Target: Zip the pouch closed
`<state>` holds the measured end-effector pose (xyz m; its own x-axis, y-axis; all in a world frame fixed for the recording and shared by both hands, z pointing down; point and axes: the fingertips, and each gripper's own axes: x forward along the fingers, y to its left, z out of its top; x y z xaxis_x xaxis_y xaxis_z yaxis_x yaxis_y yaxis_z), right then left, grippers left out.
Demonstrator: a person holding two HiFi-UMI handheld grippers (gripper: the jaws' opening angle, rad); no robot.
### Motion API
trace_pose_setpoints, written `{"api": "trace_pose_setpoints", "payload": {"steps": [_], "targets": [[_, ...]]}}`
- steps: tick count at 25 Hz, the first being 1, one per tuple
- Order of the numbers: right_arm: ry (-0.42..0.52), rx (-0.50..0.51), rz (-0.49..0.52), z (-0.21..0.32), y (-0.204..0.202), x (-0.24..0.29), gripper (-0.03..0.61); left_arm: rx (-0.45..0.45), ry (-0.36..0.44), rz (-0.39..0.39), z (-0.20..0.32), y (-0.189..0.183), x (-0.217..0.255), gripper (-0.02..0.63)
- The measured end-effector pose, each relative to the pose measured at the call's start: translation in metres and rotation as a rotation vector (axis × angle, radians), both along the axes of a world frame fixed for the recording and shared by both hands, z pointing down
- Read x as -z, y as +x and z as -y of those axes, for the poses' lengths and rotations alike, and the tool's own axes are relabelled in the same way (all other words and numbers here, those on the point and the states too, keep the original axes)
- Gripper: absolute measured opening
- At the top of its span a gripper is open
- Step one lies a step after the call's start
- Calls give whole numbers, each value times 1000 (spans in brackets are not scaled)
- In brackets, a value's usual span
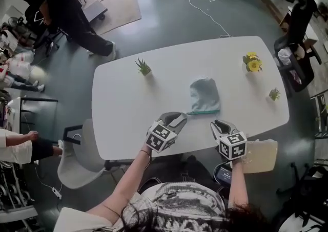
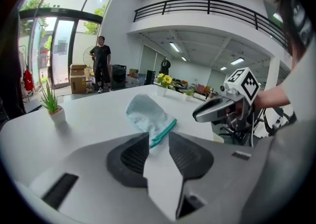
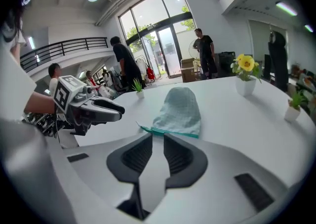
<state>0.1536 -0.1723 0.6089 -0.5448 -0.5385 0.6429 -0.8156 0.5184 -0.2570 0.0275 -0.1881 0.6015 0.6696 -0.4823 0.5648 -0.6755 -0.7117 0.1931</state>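
Observation:
The pale blue-green pouch [image 1: 205, 96] lies flat on the white table [image 1: 128, 108], its teal zipper edge towards me. My left gripper [image 1: 180, 119] hovers near the table's front edge, just left of the pouch's near corner, open with nothing between its jaws. My right gripper [image 1: 219, 124] hangs to the right of that edge, also open and holding nothing. In the left gripper view the pouch [image 2: 146, 114] sits beyond the left gripper [image 2: 159, 136], with the right gripper [image 2: 217, 109] off to the side. In the right gripper view the pouch [image 3: 178, 110] lies just past the right gripper [image 3: 158, 136].
A small green plant [image 1: 144, 66] stands at the table's back left, yellow flowers [image 1: 252, 62] at the back right, another small plant [image 1: 274, 93] at the right edge. A white chair [image 1: 77, 159] and a wooden seat [image 1: 261, 156] flank me. A person [image 1: 61, 11] bends over at the far left.

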Motion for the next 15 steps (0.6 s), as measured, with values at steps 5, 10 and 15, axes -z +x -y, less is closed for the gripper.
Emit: {"api": "trace_pose_setpoints", "payload": {"steps": [5,10,15], "targets": [[75,-5,108,-21,-16,35,66,55,68,-43,-27,9,32,104],[143,30,143,-51,-27,61,66,131,121,-85,-59,11,61,94],[199,53,189,-79,-35,80,65,161,169,-102,-90,13,84,91]]}}
